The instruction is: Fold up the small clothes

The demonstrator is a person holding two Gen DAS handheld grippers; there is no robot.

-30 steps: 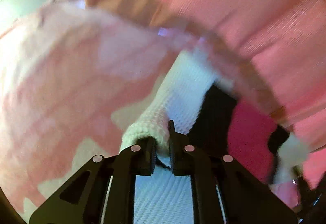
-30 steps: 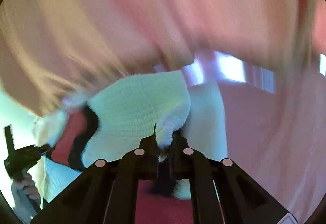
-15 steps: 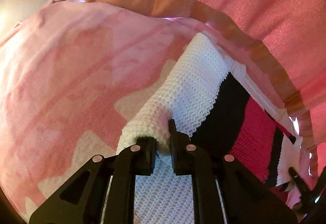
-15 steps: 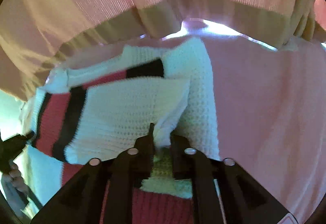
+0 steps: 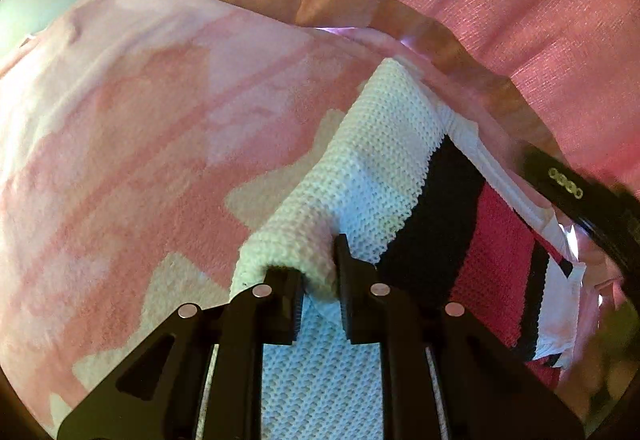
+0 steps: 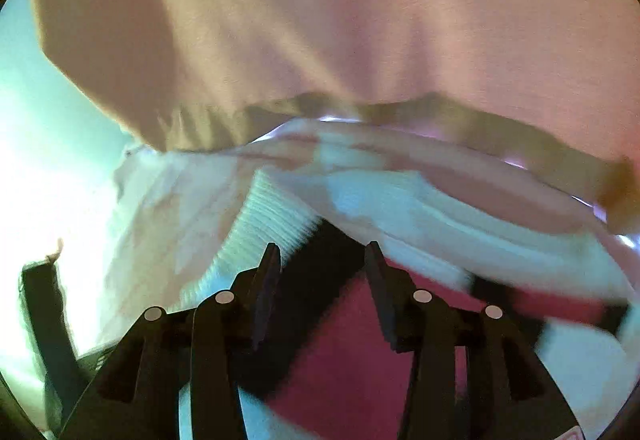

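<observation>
Right wrist view smeared by motion; knit sweater [image 6: 352, 340] there reads only as red, black and white patches at lower centre. Left view sharp: sweater [image 5: 384, 176], white waffle knit with black and red bands, runs lower centre to right edge, partly cut off. Left gripper [image 5: 318, 292] pinches a rolled white edge. Right gripper [image 6: 322, 280] spread wide, holding nothing. Beneath: pink patterned blanket [image 5: 140, 128]. Pink curtain [image 5: 500, 0] fills upper frame.

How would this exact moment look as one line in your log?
task: fold small clothes | left gripper: shut on knit sweater | right gripper: open, over sweater | surface: pink blanket
</observation>
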